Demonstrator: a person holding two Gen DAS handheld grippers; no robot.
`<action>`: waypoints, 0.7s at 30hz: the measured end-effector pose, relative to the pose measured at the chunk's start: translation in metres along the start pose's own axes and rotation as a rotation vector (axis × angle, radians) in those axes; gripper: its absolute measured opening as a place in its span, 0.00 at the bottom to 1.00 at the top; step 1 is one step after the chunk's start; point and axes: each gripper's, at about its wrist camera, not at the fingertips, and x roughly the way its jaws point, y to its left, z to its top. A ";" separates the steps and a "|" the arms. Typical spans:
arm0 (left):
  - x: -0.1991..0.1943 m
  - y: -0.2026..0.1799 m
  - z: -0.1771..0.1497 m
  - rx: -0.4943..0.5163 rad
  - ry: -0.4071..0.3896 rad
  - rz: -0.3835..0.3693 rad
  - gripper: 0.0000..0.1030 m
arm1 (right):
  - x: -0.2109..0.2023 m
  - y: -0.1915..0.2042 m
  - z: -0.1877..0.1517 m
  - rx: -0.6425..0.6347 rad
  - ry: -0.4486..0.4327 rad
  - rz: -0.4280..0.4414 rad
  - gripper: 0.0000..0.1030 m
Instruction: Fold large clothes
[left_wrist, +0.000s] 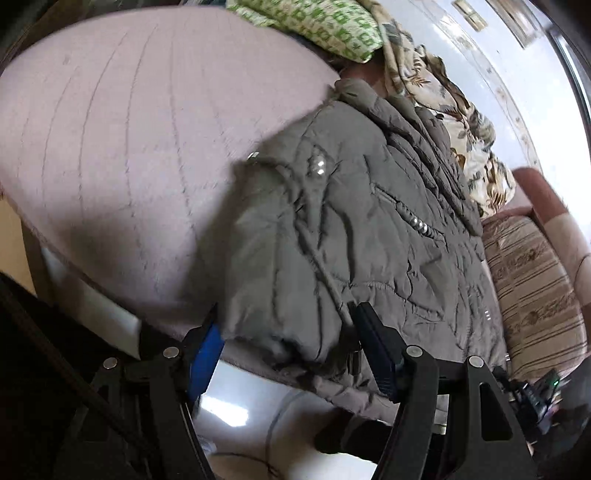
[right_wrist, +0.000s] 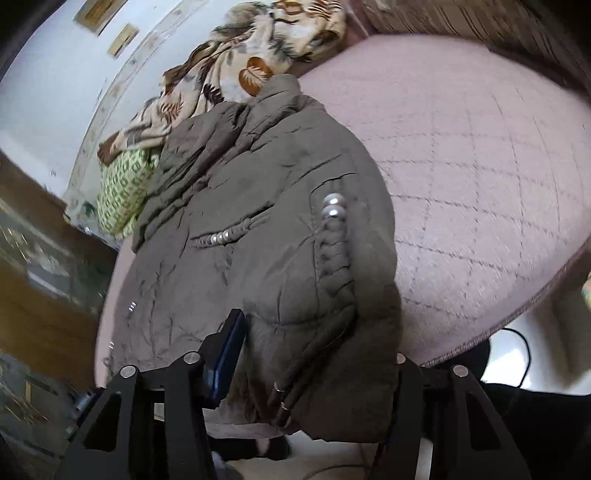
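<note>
Item: grey padded jacket (left_wrist: 369, 221), lying on your pink quilted bed (left_wrist: 110, 147), hem at the near edge. Your left claw (left_wrist: 288, 339) grips the hem's corner. Your right claw (right_wrist: 314, 354) clamps the opposite hem fold.

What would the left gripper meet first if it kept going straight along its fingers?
Most likely the grey padded jacket: its hem already lies between the left gripper's fingers, with the pink quilted bedcover beneath.
</note>
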 end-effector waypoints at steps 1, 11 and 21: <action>-0.001 -0.003 0.000 0.014 -0.015 0.003 0.66 | 0.004 0.000 0.000 -0.001 0.005 -0.013 0.54; 0.009 -0.037 0.003 0.201 -0.102 0.094 0.64 | 0.014 -0.004 0.004 -0.028 -0.073 -0.060 0.30; 0.021 -0.053 -0.007 0.319 -0.144 0.228 0.70 | 0.019 -0.013 0.006 0.040 -0.070 0.002 0.38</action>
